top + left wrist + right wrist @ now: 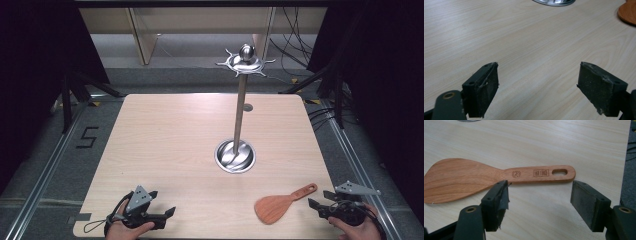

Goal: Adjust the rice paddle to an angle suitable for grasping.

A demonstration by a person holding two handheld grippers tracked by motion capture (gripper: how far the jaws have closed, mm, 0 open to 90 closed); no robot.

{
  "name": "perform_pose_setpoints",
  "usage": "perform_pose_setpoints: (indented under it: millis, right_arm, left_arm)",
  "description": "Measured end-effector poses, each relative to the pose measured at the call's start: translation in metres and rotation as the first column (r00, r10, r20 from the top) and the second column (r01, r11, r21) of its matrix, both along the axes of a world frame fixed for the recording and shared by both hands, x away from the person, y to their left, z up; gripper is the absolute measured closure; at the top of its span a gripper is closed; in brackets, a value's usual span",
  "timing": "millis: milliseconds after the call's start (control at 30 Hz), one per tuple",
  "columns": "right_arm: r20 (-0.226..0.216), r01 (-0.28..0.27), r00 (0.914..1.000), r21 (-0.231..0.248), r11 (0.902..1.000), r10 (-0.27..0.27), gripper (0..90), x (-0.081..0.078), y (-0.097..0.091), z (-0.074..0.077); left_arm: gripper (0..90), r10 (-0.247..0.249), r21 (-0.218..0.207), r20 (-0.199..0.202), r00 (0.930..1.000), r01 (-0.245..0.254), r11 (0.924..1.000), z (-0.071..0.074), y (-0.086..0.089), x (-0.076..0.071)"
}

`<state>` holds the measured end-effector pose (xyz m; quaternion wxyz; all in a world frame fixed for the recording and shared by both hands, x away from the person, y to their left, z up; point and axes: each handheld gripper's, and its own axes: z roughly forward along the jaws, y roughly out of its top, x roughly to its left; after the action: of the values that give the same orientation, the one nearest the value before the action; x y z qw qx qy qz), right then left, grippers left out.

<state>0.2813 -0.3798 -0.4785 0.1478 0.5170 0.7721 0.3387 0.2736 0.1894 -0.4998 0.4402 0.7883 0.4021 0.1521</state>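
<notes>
From the high view, a wooden spatula lies flat on the worktop near the front right corner. The right gripper sits just beside its handle, and the left gripper rests well apart at the front left. A tall metal stand rises behind. In the left gripper view, the jaws are wide open over bare wood. In the right gripper view, the jaws are wide open with nothing in them, and the spatula lies just past their tips.

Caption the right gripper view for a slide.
Open right gripper poised just short of a wooden spatula lying flat on the table.
</notes>
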Motion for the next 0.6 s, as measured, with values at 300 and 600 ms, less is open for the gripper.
perform_pose_setpoints:
  millis: [300,600]
  right_arm:
    - [0.029,-0.021,0.9994,-0.004,0.9998,0.021,44.6,-0.0011,0.0029,-0.0004]
    - [0.065,-0.019,0.9977,-0.037,0.9991,0.022,81.5,-0.0053,0.0007,0.0054]
  left_arm:
    - [16.1,-0.021,0.009,0.005,0.9998,0.021,0.9998,0.0,0.0006,0.0011]
    - [16.4,-0.006,-0.003,0.001,1.0,0.006,1.0,-0.0001,0.0004,0.0011]
